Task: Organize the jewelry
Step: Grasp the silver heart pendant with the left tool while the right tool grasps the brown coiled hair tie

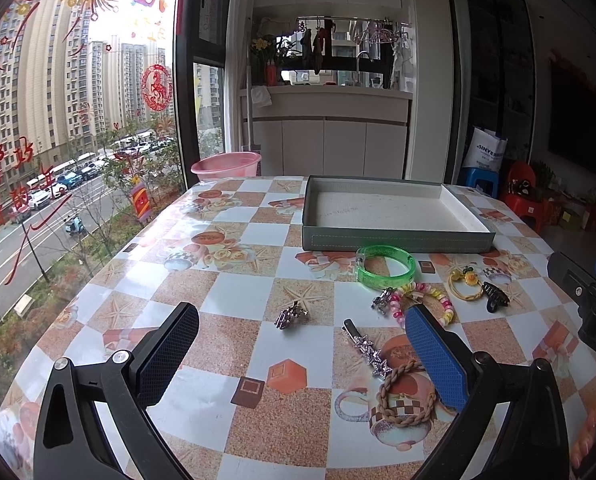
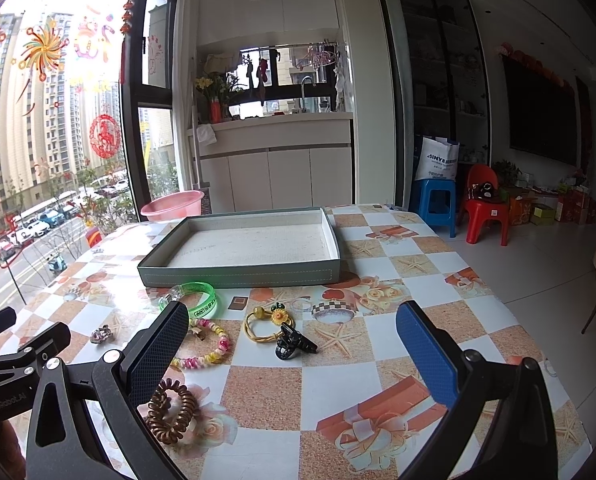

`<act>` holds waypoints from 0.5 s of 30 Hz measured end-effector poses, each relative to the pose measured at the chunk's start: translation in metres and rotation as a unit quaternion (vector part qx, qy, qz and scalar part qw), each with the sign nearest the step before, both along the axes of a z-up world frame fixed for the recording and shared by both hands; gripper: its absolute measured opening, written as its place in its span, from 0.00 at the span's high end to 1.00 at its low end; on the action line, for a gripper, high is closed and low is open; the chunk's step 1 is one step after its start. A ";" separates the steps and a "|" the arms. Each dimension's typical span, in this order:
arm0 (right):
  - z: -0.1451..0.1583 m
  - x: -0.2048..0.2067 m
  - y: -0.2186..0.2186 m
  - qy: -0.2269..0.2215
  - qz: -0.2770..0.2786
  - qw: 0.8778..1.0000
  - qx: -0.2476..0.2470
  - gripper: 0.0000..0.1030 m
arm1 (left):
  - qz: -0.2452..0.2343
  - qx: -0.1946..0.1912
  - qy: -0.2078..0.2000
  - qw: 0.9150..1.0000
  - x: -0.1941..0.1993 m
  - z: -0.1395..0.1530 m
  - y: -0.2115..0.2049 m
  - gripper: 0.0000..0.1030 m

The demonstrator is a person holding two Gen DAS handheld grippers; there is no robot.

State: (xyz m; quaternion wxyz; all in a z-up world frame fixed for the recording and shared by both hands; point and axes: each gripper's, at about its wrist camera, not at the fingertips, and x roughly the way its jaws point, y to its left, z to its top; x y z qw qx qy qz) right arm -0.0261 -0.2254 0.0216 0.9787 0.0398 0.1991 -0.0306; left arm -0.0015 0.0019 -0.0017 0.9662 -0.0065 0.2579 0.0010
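A shallow grey-green tray (image 1: 398, 239) (image 2: 241, 277) with a white inside stands empty at the table's far side. In front of it lie a green bangle (image 1: 384, 268) (image 2: 205, 300), a pastel bead bracelet (image 1: 438, 300) (image 2: 213, 344), a yellow sunflower hair tie (image 1: 468, 284) (image 2: 267, 320), a black claw clip (image 1: 496, 298) (image 2: 291, 344), a small silver clip (image 1: 291, 315) (image 2: 101, 334), a star hair clip (image 1: 368, 350) and a braided tan hair tie (image 1: 406, 396). A brown coil hair tie (image 2: 171, 412) lies by my right gripper. My left gripper (image 1: 302, 336) and right gripper (image 2: 291, 332) are open, empty, above the table.
The table (image 1: 225, 280) has a checked, glossy cloth. A pink basin (image 1: 227, 164) stands beyond its far left corner by the window. A blue stool (image 2: 436, 204) and a red chair (image 2: 486, 208) stand on the floor to the right.
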 end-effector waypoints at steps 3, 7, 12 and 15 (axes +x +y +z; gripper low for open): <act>-0.005 0.006 0.000 0.012 0.004 1.000 0.006 0.00 | -0.004 -0.004 0.010 1.000 0.005 -0.002 0.001 0.00; -0.012 0.016 -0.001 0.036 0.025 0.999 0.030 0.00 | -0.013 -0.010 0.049 0.999 0.020 -0.011 0.000 0.00; -0.020 0.026 0.016 0.104 0.040 0.994 -0.011 0.00 | -0.026 -0.013 0.108 0.994 0.036 -0.022 0.000 0.00; -0.028 0.028 0.026 0.153 0.059 0.986 -0.026 0.00 | -0.037 -0.004 0.137 0.990 0.039 -0.026 -0.002 0.00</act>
